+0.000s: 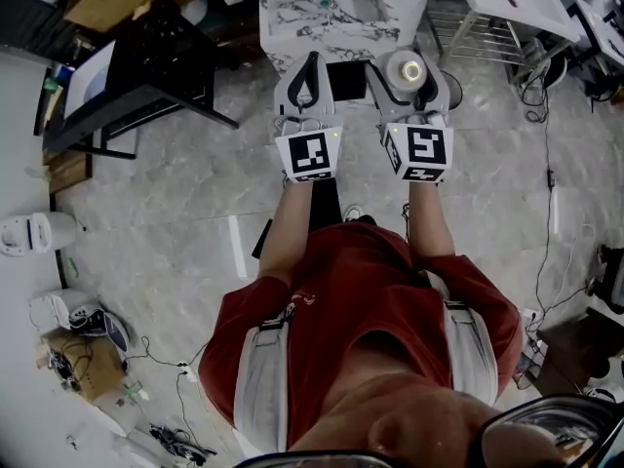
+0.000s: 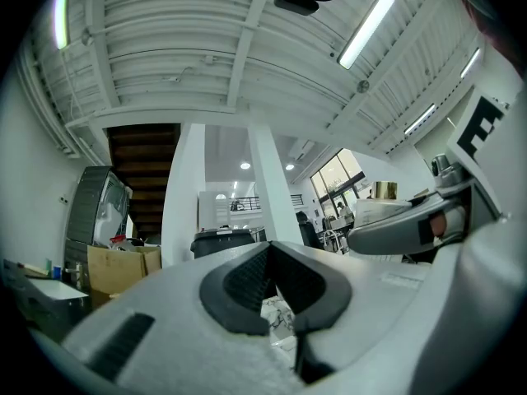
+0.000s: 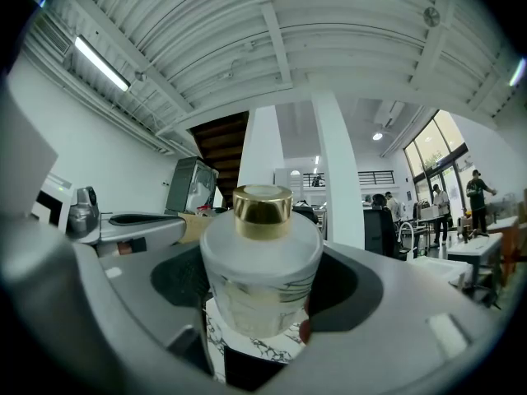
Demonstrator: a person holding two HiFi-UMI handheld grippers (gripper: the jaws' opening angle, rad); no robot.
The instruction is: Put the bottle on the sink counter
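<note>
A frosted glass bottle with a gold cap stands upright between the jaws of my right gripper, which is shut on it. In the right gripper view the bottle fills the middle, with a dark pad against each side of it in the right gripper. To its left my left gripper is shut with nothing in it. Its fingertips meet in the left gripper view. Both grippers hover over the near edge of the marble sink counter.
A black table stands at the left. A white wire-frame table is at the upper right. Cables trail over the marble floor on the right. Boxes and small appliances line the left wall.
</note>
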